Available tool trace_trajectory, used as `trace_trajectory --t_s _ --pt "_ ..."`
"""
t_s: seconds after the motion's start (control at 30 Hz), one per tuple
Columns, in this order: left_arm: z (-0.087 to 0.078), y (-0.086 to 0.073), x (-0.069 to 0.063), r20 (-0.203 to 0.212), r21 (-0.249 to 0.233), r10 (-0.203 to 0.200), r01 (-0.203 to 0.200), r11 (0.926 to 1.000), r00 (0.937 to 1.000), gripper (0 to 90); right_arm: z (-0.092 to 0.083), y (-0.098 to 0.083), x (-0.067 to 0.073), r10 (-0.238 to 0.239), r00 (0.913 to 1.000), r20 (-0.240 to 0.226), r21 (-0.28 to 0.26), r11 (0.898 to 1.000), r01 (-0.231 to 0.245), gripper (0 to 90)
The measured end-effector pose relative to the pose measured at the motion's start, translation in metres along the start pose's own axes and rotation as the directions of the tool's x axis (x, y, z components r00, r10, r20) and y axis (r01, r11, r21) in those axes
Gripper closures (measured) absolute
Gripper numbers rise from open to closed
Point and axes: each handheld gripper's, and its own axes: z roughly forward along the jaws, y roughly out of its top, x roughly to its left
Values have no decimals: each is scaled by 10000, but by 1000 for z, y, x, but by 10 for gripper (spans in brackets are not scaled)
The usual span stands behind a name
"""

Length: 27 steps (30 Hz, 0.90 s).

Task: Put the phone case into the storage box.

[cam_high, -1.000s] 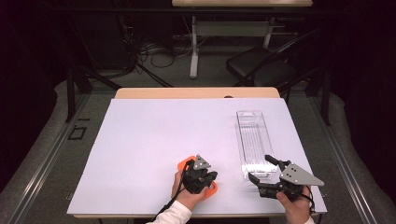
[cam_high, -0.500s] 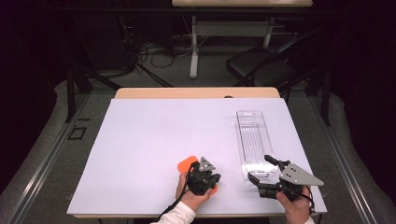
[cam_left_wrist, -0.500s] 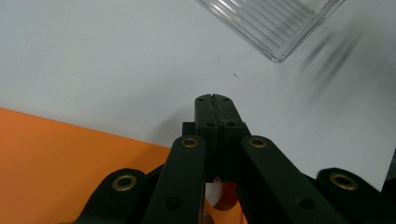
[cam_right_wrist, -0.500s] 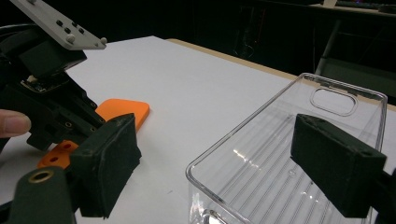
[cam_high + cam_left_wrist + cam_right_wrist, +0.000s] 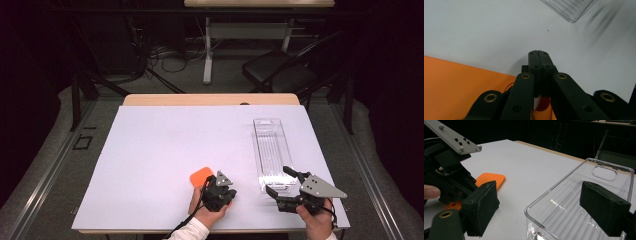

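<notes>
I find my left gripper (image 5: 218,187) closed empty beside the orange pad (image 5: 201,176) at lower centre, my right gripper (image 5: 286,189) wide about the clear tray's (image 5: 270,150) near end, lower right; nothing is lifted yet.

Orange piece (image 5: 201,175): your left gripper (image 5: 218,188) covers its near part in the high view.
Clear tray (image 5: 570,8): in your left gripper view the top edge cuts it to one corner.
Shadows beside that corner: blurred.
Tray's near end (image 5: 541,225): cut off below in your right gripper view.
</notes>
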Motion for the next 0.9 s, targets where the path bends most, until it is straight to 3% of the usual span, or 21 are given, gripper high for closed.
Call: trace_trajectory --t_s 0.9 --pt "-37 -29 13 -23 339 -33 33 9994 10000 900 1 0 1 -52 10000 -24 38 10000 52 145"
